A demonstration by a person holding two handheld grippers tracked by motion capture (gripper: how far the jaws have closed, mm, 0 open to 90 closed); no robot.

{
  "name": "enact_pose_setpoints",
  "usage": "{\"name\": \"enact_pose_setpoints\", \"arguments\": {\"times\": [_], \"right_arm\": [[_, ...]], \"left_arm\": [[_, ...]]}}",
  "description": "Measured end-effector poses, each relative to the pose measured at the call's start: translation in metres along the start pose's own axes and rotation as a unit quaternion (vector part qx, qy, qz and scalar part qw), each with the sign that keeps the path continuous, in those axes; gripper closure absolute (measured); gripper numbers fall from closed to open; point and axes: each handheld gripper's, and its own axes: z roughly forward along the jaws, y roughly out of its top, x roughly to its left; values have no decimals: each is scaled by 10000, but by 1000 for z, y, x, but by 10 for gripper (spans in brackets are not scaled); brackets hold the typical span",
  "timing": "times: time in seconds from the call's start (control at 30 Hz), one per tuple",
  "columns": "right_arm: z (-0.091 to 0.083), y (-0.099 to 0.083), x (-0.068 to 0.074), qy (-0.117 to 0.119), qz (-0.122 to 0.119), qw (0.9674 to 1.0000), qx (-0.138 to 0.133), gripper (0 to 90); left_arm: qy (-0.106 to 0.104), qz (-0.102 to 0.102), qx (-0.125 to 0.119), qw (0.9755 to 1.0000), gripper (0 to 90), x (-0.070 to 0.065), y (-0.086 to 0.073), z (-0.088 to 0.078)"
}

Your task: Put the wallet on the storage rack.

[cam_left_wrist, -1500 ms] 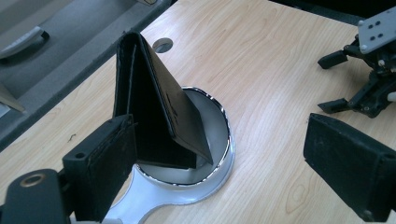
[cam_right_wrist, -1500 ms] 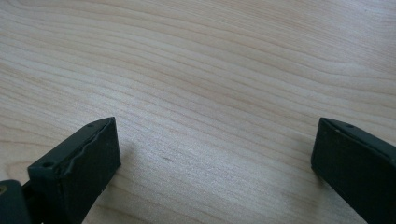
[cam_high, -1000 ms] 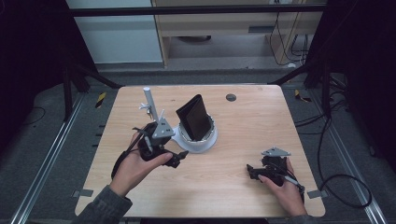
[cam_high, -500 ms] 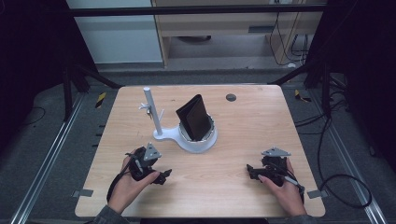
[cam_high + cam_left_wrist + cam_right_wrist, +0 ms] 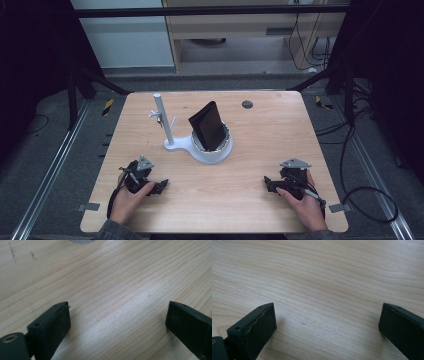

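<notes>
The left gripper (image 5: 159, 187) has been drawn back from the white stand (image 5: 200, 150) to the lower left of the frame, jaws spread and empty; placement is judged complete. The right gripper (image 5: 270, 184) is rested at lower right, likewise released. The black wallet (image 5: 207, 125) is seen at centre frame, folded, standing tilted in the stand's round cup on the table (image 5: 270, 130).

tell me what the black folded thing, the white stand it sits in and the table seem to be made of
The black wallet looks like matte leather or imitation leather: a dull folded cover, though too far off to be sure. The white stand with its upright post looks like smooth moulded plastic, evenly white and faintly glossy. The table looks like pale wood or wood-grain laminate; clear grain lines run across it in both gripper views.
</notes>
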Motion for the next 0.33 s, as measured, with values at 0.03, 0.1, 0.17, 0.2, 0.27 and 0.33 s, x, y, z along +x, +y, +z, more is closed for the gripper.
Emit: {"name": "enact_pose_setpoints", "arguments": {"times": [0.03,0.1,0.17,0.2,0.27,0.33], "right_arm": [[0,0,0,-3,-6,10000,-5,16],[0,0,0,-7,-6,10000,-6,16],[0,0,1,-4,14,10000,0,16],[0,0,0,-7,-7,10000,-5,15],[0,1,1,19,7,10000,7,8],[1,1,1,19,14,10000,17,6]], "left_arm": [[0,0,0,10000,46,0,0,0],[35,-32,-120,9999,40,4,-3,0],[34,-24,-257,9997,23,5,-6,1],[31,-22,-256,9997,20,5,-6,1],[24,-18,-256,9997,19,5,-6,1],[18,-16,-255,9997,18,5,-6,1]]}}
